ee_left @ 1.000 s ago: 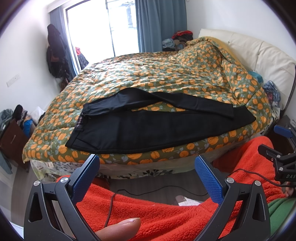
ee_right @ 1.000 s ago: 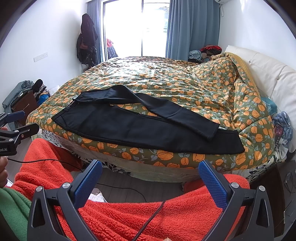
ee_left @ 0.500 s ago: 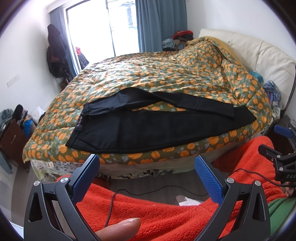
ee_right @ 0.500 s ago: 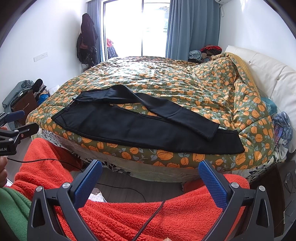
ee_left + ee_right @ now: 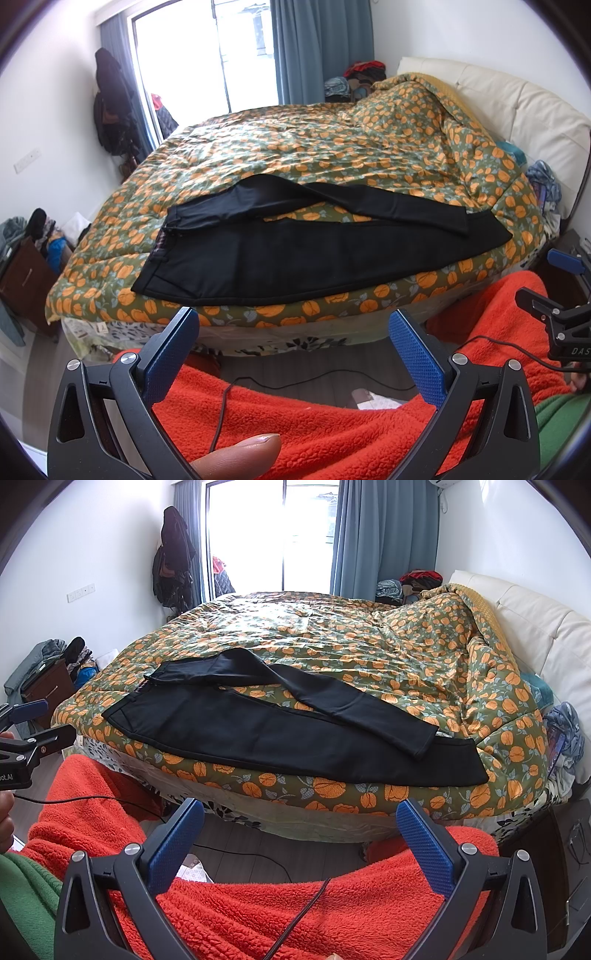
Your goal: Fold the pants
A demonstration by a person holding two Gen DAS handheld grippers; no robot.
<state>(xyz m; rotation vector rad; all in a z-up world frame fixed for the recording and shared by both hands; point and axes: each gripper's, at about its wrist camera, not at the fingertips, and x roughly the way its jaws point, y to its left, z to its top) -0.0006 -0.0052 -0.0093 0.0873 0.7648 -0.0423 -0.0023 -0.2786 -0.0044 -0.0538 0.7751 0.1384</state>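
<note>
A: Where are the long black fabric pants point(image 5: 295, 254) now?

B: Spread on the bed with the green quilt printed in orange fruit point(image 5: 332, 155), along its near edge. Waistband at the bed's left end, cuffs at its right, so the long axis runs crosswise to both claws. The far leg lies skewed across the quilt, its cuff overlapping the near leg.

A: And the claws?

B: The left claw point(image 5: 293, 347) and right claw point(image 5: 301, 829) both stand wide, blue pads apart, holding nothing, off the bed and short of its near edge, above an orange fleece lap.

A: Which one is closer to what?

B: I'd judge the left nearer the waistband, the right nearer the cuffs point(image 5: 443, 753); the skewed leg likely needs aligning first
</note>
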